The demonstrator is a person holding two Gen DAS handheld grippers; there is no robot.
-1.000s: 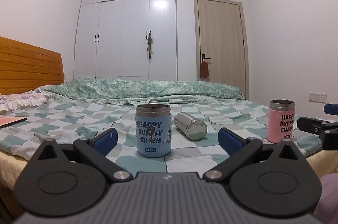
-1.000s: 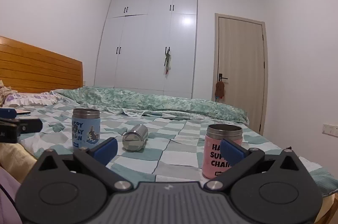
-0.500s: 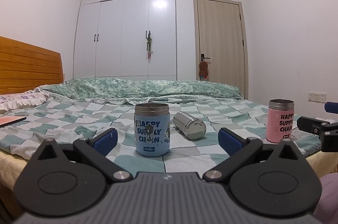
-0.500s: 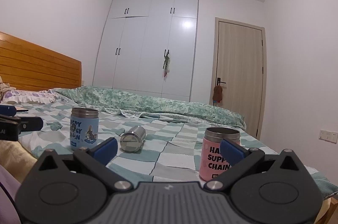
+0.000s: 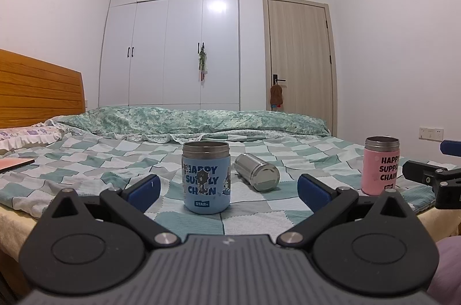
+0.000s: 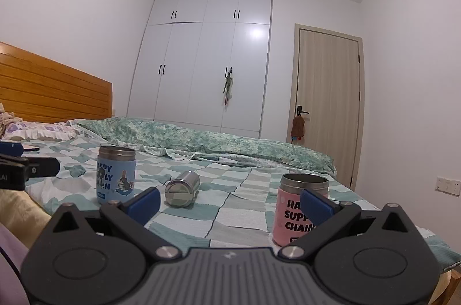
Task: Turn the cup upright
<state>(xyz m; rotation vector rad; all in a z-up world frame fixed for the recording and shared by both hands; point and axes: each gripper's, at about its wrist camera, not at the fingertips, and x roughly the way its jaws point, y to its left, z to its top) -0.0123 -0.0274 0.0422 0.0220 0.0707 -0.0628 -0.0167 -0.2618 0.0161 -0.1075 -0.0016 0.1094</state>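
Both the left gripper [image 5: 229,185] and right gripper [image 6: 230,201] gape wide, holding nothing

Black tongs [image 5: 227,187] with blue pads [image 5: 144,187], silver screws [image 5: 166,238] and a ribbed grey body

Both wrist cameras sit low at the bed's [image 5: 86,161] near edge, facing the wardrobe [image 5: 173,45]. The left view looks from further left. Both share the steel cup [image 5: 258,172] lying mid-bed.

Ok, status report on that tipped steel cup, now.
Left gripper open, empty. Right gripper open, empty. Steel cup on its side on the bedspread, between blue cup and pink cup. Untouched.
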